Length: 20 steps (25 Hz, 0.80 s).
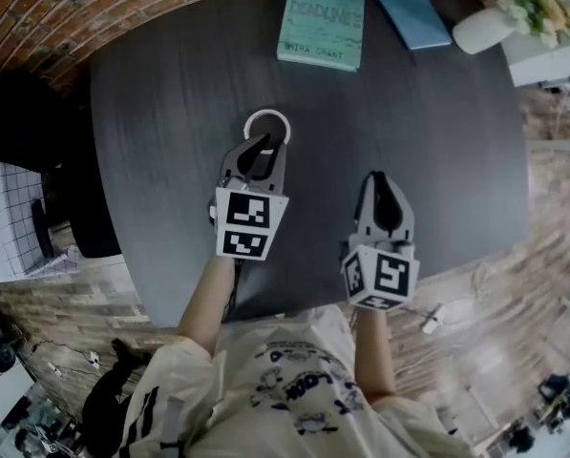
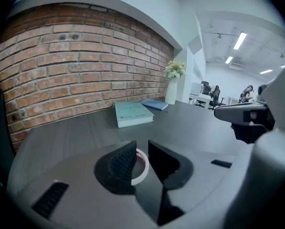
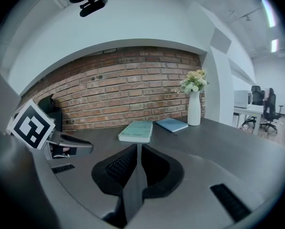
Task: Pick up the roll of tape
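A dark grey wooden table (image 1: 170,113) fills the head view. Left of its middle, the left gripper (image 1: 263,146) points toward 12 o'clock, low over the top. The white roll of tape (image 1: 267,113) lies flat on the table at the gripper's tips, its 6 o'clock rim under them. In the left gripper view the 2 jaws stand a narrow way apart. The roll's 3 o'clock wall curves up through the gap, the left jaw covers its hole, and a strip of dark table shows between the roll and the right jaw. Whether the left jaw touches the roll cannot be told.

At 12 o'clock on the table's far edge lies a pale teal book (image 1: 323,19). The right gripper (image 1: 380,184) hovers at 4 o'clock from the roll, well apart from it. Its jaws are all but together, with only a slit between them and nothing in it. Just beside the teal book, at 1 o'clock, lies a thin blue notebook (image 1: 411,12), and at 2 o'clock stands a white vase of pale flowers (image 1: 483,29).
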Motion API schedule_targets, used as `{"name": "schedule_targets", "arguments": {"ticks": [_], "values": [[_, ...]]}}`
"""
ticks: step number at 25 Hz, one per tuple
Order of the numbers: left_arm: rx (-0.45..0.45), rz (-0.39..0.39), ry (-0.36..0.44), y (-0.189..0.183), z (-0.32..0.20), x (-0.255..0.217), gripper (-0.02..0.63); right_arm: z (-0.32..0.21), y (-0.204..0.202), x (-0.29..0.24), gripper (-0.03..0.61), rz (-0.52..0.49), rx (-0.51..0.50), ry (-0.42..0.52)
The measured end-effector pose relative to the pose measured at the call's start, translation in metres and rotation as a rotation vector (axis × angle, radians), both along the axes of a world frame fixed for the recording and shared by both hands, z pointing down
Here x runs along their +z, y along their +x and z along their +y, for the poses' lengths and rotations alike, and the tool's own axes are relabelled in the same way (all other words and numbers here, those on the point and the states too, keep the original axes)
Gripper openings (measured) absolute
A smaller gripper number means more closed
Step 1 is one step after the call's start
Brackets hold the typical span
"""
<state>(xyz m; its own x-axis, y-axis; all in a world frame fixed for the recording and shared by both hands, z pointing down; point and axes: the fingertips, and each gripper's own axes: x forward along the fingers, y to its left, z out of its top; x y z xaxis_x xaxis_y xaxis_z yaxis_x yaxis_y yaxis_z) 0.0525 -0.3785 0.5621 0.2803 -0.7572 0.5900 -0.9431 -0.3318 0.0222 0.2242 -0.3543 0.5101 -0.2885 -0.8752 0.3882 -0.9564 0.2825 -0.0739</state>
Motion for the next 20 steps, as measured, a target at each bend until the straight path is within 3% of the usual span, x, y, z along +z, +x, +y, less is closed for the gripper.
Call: {"name": "schedule_targets", "arguments": {"ticks": [7, 20], "values": [[0.035, -0.015, -0.102, 0.006, -0.003, 0.034, 0.089, -0.011, -0.006, 0.020, 0.029, -0.003, -0.014, -0.039], [0.064, -0.050, -0.201, 0.013, -0.002, 0.074, 0.123, -0.017, -0.006, 0.045, 0.029, 0.000, -0.032, -0.084]]}}
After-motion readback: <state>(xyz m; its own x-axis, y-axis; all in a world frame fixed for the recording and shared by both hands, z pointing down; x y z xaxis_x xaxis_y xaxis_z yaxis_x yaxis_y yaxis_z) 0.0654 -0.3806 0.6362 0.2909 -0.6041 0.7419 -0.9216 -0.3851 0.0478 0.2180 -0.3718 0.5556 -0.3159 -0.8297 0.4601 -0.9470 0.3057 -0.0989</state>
